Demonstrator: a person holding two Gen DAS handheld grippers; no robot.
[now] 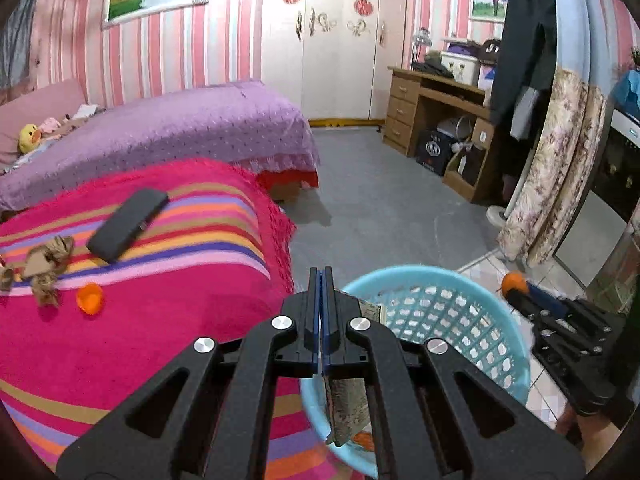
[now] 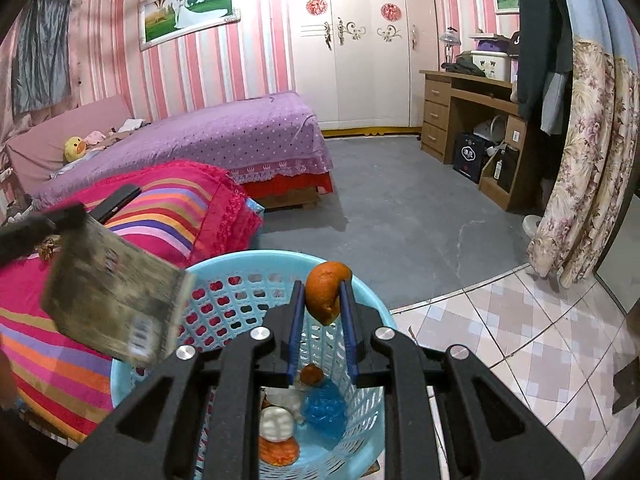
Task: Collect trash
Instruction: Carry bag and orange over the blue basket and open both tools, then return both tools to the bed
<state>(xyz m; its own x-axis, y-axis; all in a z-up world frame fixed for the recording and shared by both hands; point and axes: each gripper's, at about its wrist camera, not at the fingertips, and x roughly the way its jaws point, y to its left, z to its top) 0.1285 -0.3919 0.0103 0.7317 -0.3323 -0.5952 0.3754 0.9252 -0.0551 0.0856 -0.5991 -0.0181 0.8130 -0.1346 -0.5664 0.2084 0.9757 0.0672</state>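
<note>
My left gripper (image 1: 321, 276) is shut on a flat grey-green card packet (image 1: 347, 408) that hangs over the blue plastic basket (image 1: 460, 280); the packet also shows in the right wrist view (image 2: 116, 300). My right gripper (image 2: 323, 286) is shut on a piece of orange peel (image 2: 326, 292) above the basket (image 2: 224, 264), and it shows at the right of the left wrist view (image 1: 516, 286). Inside the basket lie orange peels (image 2: 278, 450), a blue wrapper (image 2: 324, 408) and white scraps (image 2: 274, 422). On the striped pink blanket (image 1: 160, 320) lie an orange peel (image 1: 90, 298) and brown crumpled scraps (image 1: 48, 264).
A dark flat case (image 1: 128, 224) lies on the blanket. A purple bed (image 1: 180, 128) stands behind. Grey floor (image 1: 380, 200) leads to a wooden desk (image 1: 436, 120) and white wardrobe (image 1: 340, 40). A floral curtain (image 1: 556, 168) hangs at right over tiled floor (image 2: 520, 328).
</note>
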